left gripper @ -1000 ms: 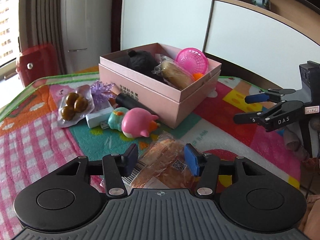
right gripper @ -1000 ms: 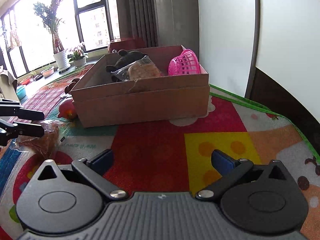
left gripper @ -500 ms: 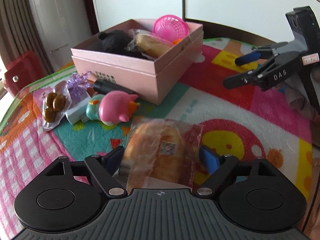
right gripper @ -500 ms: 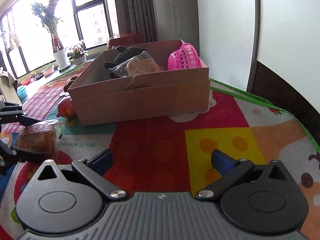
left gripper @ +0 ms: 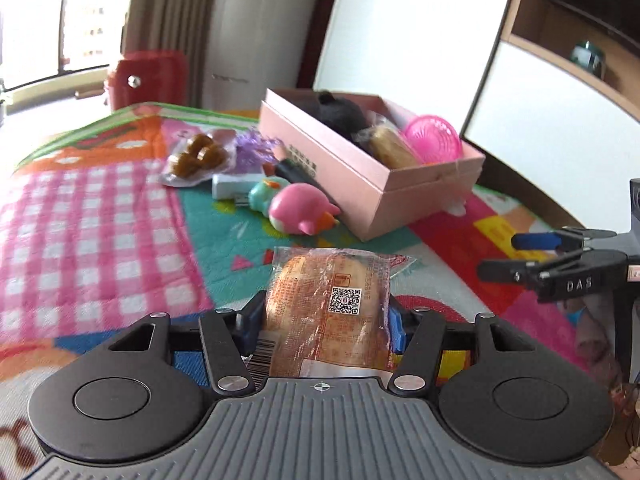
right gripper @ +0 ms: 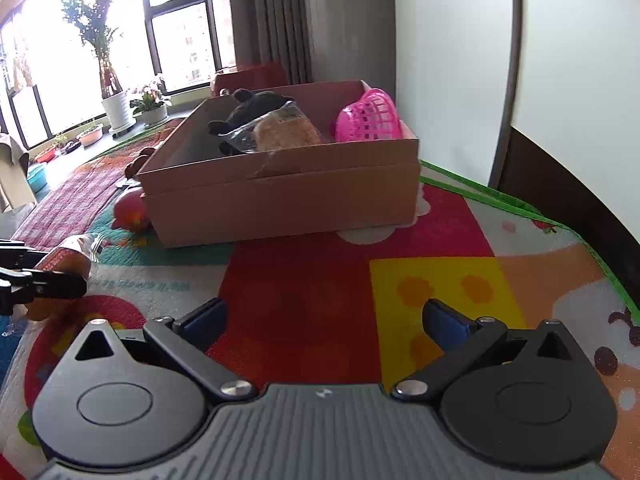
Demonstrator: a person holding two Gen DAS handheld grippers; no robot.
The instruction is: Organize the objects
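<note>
My left gripper [left gripper: 322,326] is shut on a wrapped bread bun [left gripper: 328,308] and holds it above the play mat. The bun also shows at the left edge of the right wrist view [right gripper: 66,258]. The pink box [left gripper: 372,176] stands ahead; it holds a black plush toy [left gripper: 340,114], another wrapped bun [left gripper: 390,148] and a pink basket [left gripper: 434,140]. In the right wrist view the box [right gripper: 280,196] looks brown. My right gripper [right gripper: 324,320] is open and empty, low over the mat, to the right of the left one [left gripper: 536,256].
Left of the box on the mat lie a pink penguin toy [left gripper: 300,210], a teal toy [left gripper: 266,194], a white charger [left gripper: 236,184], a bag of brown balls [left gripper: 196,156] and a purple ornament [left gripper: 254,148]. White cabinet doors stand behind the box.
My left gripper has closed on the bun, lifted it off the mat and turned so the box sits further right. The right gripper has barely moved.
</note>
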